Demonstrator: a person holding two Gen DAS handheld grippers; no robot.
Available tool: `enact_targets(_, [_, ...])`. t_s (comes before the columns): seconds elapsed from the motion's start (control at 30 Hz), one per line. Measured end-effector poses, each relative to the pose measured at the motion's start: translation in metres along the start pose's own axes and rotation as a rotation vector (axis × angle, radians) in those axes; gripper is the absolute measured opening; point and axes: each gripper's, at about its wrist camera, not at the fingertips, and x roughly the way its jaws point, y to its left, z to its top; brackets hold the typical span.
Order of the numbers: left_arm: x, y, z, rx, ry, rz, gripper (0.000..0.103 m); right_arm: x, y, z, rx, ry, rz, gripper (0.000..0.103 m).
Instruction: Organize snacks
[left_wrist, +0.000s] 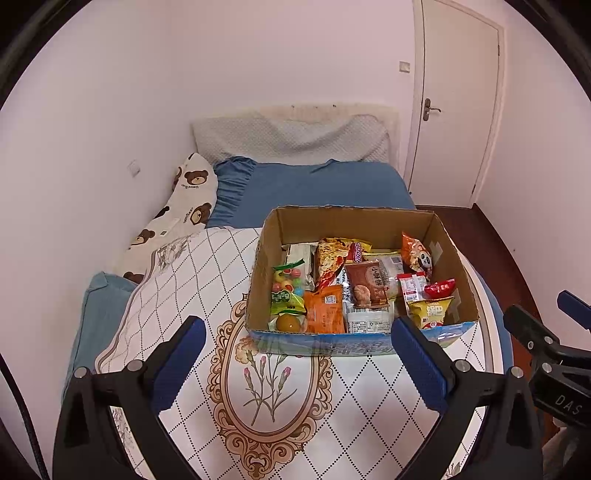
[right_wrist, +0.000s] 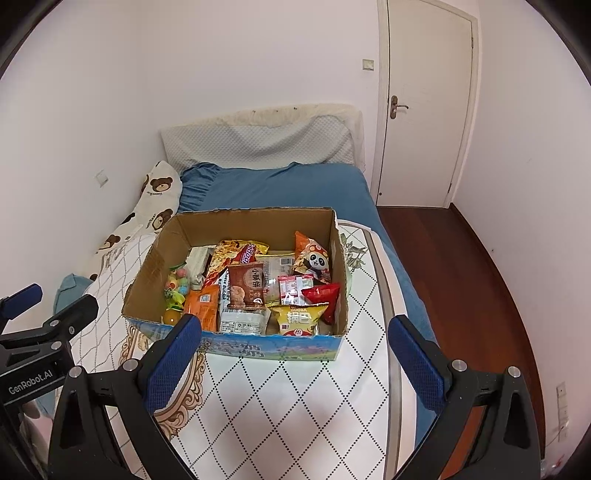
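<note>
brown cardboard box (left_wrist: 373, 221) with blue printed front; inside, a yellow chip bag (left_wrist: 430, 312), red packet (left_wrist: 439, 288) and orange packet (left_wrist: 325, 308). white cloth (left_wrist: 207, 280) bore a dotted diamond lattice; blue bedsheet (left_wrist: 325, 188); bear-print pillow (left_wrist: 192, 192).

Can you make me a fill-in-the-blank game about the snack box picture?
1. The snacks sit inside a cardboard ____.
2. The door behind the bed is ____.
3. The pillow by the wall has ____ printed on it.
4. Both the left gripper and the right gripper are ____ and hold nothing.

Missing words: box; closed; bears; open
</note>
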Motion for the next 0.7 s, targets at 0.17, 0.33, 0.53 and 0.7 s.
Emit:
enact_targets(0.17, [-0.0011, -0.0014, 0.0001, 0.002, 0.000, -0.003, 0.103, -0.0001, 0.0001, 0.0004, -0.001, 0.000, 0.000, 0.103])
enact_targets(0.33, [-0.0029, -0.0013, -0.0014, 0.001, 0.003, -0.008, 0.103, -0.0005, 0.0015, 0.0000, -0.005, -0.001, 0.004, 0.103])
enact_targets(0.53, [-0.0016, -0.0007, -0.0016, 0.000, 0.005, -0.008, 0.103, 0.0003, 0.0050, 0.0003, -0.013, 0.000, 0.008, 0.103])
enact_targets(0.7, [-0.0025, 0.0010, -0.0026, -0.005, 0.005, -0.004, 0.103, -0.0003, 0.0069, 0.0006, -0.018, -0.003, 0.011, 0.103])
